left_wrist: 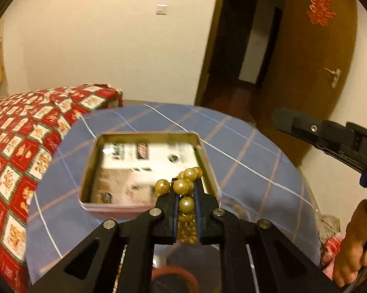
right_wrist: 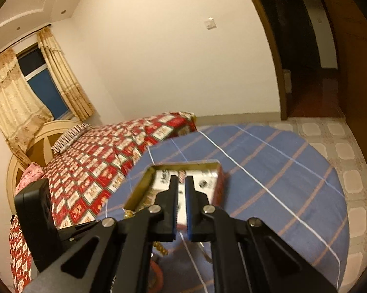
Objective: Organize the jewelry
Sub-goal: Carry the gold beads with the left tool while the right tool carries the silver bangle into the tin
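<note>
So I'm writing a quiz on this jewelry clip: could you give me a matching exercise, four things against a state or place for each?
Things:
1. gold bead necklace
2. square tin
3. right gripper
4. bed

States or places:
A. lid off, on the blue checked tablecloth
B. under a red patterned cover, behind the table
C. pinched in the left gripper
D. holding nothing, above the tin

Pairs: 1-C, 2-A, 3-D, 4-B

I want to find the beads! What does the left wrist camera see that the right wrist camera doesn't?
Only left wrist: gold beads pinched in the left hand-held gripper, and a hand. Only right wrist: a window, curtains, and the right hand-held gripper holding nothing. Both: the tin, blue tablecloth and red bedspread.
</note>
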The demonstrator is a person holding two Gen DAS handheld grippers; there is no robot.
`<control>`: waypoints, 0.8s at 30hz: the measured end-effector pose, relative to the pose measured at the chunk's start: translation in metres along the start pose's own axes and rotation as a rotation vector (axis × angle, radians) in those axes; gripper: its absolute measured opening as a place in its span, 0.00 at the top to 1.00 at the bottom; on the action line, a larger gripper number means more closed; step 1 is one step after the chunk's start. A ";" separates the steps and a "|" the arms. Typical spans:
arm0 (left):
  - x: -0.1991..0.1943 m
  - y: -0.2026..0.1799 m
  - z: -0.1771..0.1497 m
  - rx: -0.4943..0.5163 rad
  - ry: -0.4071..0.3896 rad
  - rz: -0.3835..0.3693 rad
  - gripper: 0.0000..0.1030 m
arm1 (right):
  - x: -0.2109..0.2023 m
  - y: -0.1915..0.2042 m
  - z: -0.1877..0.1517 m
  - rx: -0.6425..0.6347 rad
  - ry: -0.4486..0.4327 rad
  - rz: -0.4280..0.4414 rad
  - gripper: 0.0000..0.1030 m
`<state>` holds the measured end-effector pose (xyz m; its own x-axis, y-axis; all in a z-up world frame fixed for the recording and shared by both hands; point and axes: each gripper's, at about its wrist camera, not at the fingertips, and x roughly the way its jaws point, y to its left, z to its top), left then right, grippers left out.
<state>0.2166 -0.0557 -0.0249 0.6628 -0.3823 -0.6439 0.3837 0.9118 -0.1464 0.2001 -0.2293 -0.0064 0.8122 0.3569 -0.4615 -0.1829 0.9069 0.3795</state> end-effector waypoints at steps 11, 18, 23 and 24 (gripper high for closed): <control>-0.001 0.054 0.008 -0.090 -0.039 0.057 0.91 | 0.036 -0.014 -0.030 -0.049 0.169 -0.050 0.73; 0.000 0.054 0.001 -0.093 -0.045 0.025 0.91 | 0.077 -0.022 -0.090 -0.088 0.408 -0.120 0.61; -0.009 0.053 0.001 -0.087 -0.062 0.014 0.91 | 0.095 -0.002 -0.107 -0.299 0.434 -0.257 0.84; -0.010 0.053 0.001 -0.088 -0.065 0.013 0.91 | 0.097 -0.001 -0.107 -0.311 0.442 -0.261 0.90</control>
<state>0.2311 -0.0035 -0.0253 0.7091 -0.3765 -0.5962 0.3183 0.9254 -0.2058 0.2195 -0.1717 -0.1372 0.5571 0.1124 -0.8228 -0.2161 0.9763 -0.0130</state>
